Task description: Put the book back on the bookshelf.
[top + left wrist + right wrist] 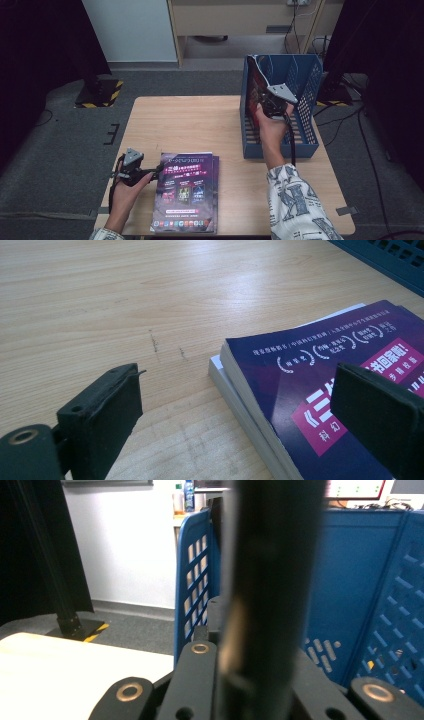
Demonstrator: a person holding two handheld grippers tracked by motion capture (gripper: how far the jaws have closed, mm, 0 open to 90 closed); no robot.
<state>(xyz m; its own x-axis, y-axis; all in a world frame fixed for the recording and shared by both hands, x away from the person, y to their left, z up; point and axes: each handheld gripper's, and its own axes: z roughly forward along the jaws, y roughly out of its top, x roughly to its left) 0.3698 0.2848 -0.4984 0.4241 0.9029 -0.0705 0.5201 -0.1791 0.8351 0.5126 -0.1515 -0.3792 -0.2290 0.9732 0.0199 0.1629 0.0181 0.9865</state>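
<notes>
1. High view: right gripper (267, 102) is raised inside the blue file rack (305, 85) at the table's far right corner, pinching a dark-covered magazine (255, 85) that stands upright against the rack's left wall.
2. Right gripper view adds the close look: the held magazine runs edge-on as a blurred dark vertical band (265, 595) straight up between the jaws, which are pressed tight on it. Blue lattice walls (197, 585) stand just behind, to either side.
3. High view: left gripper (150, 175) lies low near the front left of the table (200, 120), pointing at the left edge of a stack of purple magazines (186, 192).
4. Left gripper view shows what the high one cannot: the jaws are spread wide with nothing clamped; one pad (107, 410) sits over bare wood, the other (380, 415) over the top cover. The stack (310, 390) is at least two copies, edges slightly offset.
5. Container: the rack has slotted sides and a slatted floor; apart from the held magazine, I cannot tell of any contents.
6. Surroundings: grey carpet, a black stand with a yellow-black striped base (100, 92) beyond the table's left, cables (345, 112) on the floor to the right. The patterned sleeve (295, 200) crosses the table's front right.
</notes>
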